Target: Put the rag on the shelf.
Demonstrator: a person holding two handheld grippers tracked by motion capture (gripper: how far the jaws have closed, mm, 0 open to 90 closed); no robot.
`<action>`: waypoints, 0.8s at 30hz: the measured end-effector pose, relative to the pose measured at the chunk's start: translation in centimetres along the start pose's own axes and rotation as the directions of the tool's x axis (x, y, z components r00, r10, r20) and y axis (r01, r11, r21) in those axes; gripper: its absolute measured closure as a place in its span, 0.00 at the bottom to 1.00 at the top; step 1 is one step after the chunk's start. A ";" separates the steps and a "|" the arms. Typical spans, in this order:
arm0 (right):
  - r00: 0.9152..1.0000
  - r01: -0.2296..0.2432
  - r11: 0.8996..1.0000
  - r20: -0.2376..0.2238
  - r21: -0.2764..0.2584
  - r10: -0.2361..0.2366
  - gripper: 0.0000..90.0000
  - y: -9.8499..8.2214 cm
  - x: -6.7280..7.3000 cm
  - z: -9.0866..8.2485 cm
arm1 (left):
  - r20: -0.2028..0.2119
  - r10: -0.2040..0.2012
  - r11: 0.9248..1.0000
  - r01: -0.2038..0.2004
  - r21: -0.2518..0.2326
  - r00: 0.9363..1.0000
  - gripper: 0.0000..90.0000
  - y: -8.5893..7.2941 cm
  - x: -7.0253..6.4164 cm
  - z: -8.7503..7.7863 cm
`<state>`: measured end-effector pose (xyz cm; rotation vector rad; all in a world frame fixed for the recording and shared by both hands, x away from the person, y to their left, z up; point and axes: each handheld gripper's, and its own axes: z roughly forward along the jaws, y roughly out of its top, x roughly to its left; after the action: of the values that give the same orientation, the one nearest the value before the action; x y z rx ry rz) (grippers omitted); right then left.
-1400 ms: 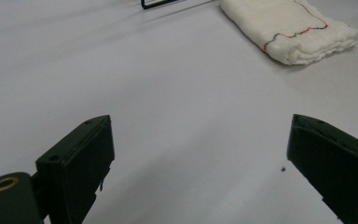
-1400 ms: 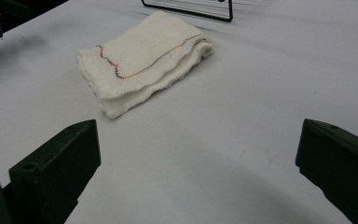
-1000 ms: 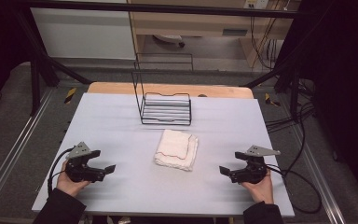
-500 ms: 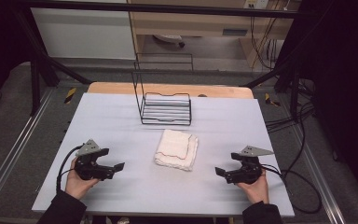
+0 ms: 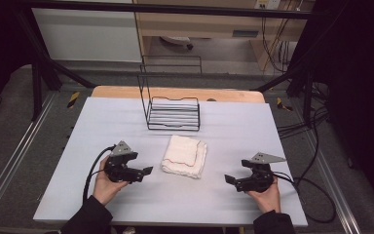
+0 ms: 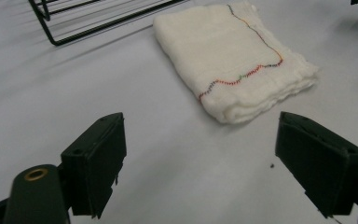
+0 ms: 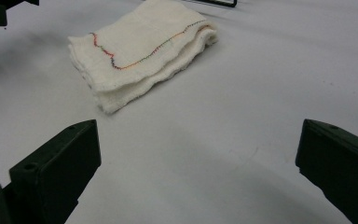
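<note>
Reaching toward the cloth (image 5: 185, 156), the left gripper (image 5: 146, 171) sits just beside its near-left edge, fingers (image 6: 95, 161) apart with nothing between them, though they have just been closing a little. The folded cloth lies mid-desk (image 5: 102, 122), in front of the wire rack (image 5: 173, 114). The right gripper (image 5: 229, 179) waits well apart, fingers wide. Next, I judge, the left must slide onto a cloth edge and pinch. Against the earlier frame, the left hand has come closer to the cloth; the right hasn't shifted.

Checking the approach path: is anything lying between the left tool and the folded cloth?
Nothing. In the left gripper view, only bare table separates the open left tool from the folded cloth; the high view agrees.
</note>
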<state>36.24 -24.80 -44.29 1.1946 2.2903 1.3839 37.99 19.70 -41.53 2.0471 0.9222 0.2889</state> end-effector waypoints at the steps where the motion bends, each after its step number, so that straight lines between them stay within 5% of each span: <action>1: 1.000 0.000 1.000 0.001 -0.002 0.000 0.01 0.0 0.0 0.0 | 0.002 -0.002 1.000 0.002 0.000 1.000 0.20 0.2 -0.2 0.3; 14: 1.000 0.003 1.000 0.003 0.008 -0.003 0.01 0.0 0.0 0.1 | 0.031 -0.075 0.995 0.073 0.061 0.997 0.45 2.0 -1.2 4.8; 24: 1.000 0.002 1.000 0.003 0.010 -0.002 0.01 0.0 0.1 0.1 | 0.009 -0.084 0.990 0.082 0.117 0.996 0.65 2.0 -2.0 6.9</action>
<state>36.23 -24.71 -44.36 1.1969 2.2983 1.3701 41.05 13.34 -43.92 2.1078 1.0339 0.1794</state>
